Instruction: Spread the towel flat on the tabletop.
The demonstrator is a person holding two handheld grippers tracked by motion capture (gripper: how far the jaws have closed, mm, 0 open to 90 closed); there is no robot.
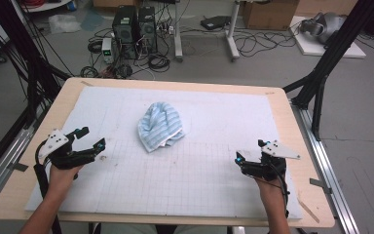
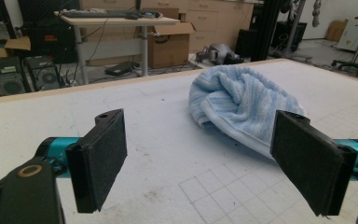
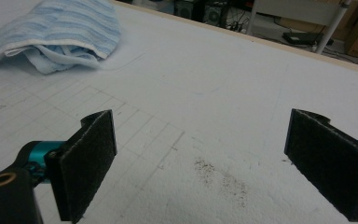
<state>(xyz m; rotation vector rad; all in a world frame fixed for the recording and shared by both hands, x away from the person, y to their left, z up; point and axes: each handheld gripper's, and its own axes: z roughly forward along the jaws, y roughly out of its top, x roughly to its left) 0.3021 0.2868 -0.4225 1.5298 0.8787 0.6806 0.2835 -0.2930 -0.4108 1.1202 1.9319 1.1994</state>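
**Mia:** Why is the blue striped towel (image 1: 160,126) sitting in a lump in the middle of the white mat (image 1: 224,190)?

**Ben:** I think it is put there so both hands can reach it. It lies between the two grippers, a bit farther back on the table (image 1: 292,126), and well apart from each one.

**Mia:** Is the left gripper (image 1: 88,138) holding anything?

**Ben:** No. Its jaws stand wide apart with nothing between them. In the left gripper view you look past its gripper (image 2: 200,161) and the towel (image 2: 242,105) is off to the right side, farther away.

**Mia:** And the right gripper (image 1: 251,149)?

**Ben:** The same. Wide apart and empty, low over the mat. It points a bit left toward the towel. In its own view the towel (image 3: 58,32) is up in the far left corner, and there is a little dark dirt (image 3: 221,179) on the mat by its jaws.

**Mia:** Which way does the towel point?

**Ben:** It is bunched up, so it is hard to say. From above, the lump is a bit longer from front to back, leaning to the right at the far end. The loose white edge faces the person.

**Mia:** So why do the hands wait at the sides?

**Ben:** My guess is they are ready to come in and grab it.
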